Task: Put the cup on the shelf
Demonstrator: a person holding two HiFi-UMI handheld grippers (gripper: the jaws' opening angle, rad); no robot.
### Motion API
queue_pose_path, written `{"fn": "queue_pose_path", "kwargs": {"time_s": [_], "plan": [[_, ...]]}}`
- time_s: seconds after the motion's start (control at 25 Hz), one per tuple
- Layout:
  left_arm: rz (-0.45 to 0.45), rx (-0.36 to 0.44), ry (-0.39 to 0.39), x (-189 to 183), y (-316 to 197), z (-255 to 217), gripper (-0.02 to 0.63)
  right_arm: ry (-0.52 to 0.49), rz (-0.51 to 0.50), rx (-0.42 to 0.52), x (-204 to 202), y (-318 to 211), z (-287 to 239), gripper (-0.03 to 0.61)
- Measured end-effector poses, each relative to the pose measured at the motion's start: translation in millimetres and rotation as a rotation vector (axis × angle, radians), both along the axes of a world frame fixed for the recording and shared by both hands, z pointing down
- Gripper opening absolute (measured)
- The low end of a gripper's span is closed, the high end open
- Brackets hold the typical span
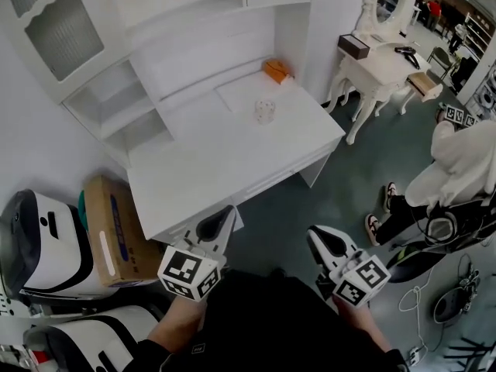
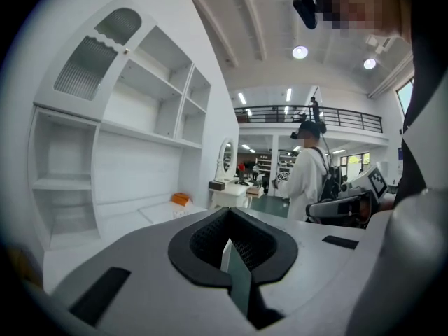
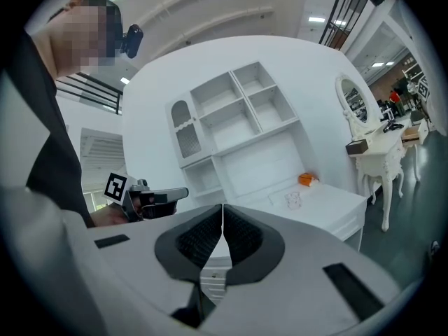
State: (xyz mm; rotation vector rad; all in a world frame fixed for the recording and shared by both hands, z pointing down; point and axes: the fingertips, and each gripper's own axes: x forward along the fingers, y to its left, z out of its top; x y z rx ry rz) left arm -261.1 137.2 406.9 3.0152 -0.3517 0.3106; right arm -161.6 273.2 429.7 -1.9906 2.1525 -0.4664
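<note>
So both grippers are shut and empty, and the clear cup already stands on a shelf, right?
Not on a shelf: the head view shows the clear cup standing on the desk top. The left gripper and right gripper are indeed shut and empty.

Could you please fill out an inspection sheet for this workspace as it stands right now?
Surface: white desk, with a shelf unit behind it.
Job's things: clear cup upright on the desk, not yet on the shelf.
Clutter: orange object at the desk's back corner; cardboard box on the floor beside the desk.
Grippers: left gripper and right gripper both shut, holding nothing, short of the desk.
Cables: cable loose on the floor at right.
Surroundings: dressing table with mirror; person in white nearby.
</note>
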Motion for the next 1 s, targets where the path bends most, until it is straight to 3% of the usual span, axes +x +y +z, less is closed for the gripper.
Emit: {"fn": "queue_pose_path", "kwargs": {"time_s": [0.24, 0.48, 1.0], "plan": [[-0.003, -0.004, -0.018, 37.4, -7.6, 3.4, 0.012, -0.01, 0.008, -0.003, 48.6, -4.8, 0.5, 0.017], [0.006, -0.034, -0.01, 64.4, -26.5, 11.1, 0.012, -0.028, -0.018, -0.022, 62.7, -32.0, 9.7, 0.017], [0.008, -0.067, 0.024, 128.5, -133.1, 16.4, 0.012, 0.003, -0.071, -0.074, 121.1, -144.0, 8.8, 0.017]]}}
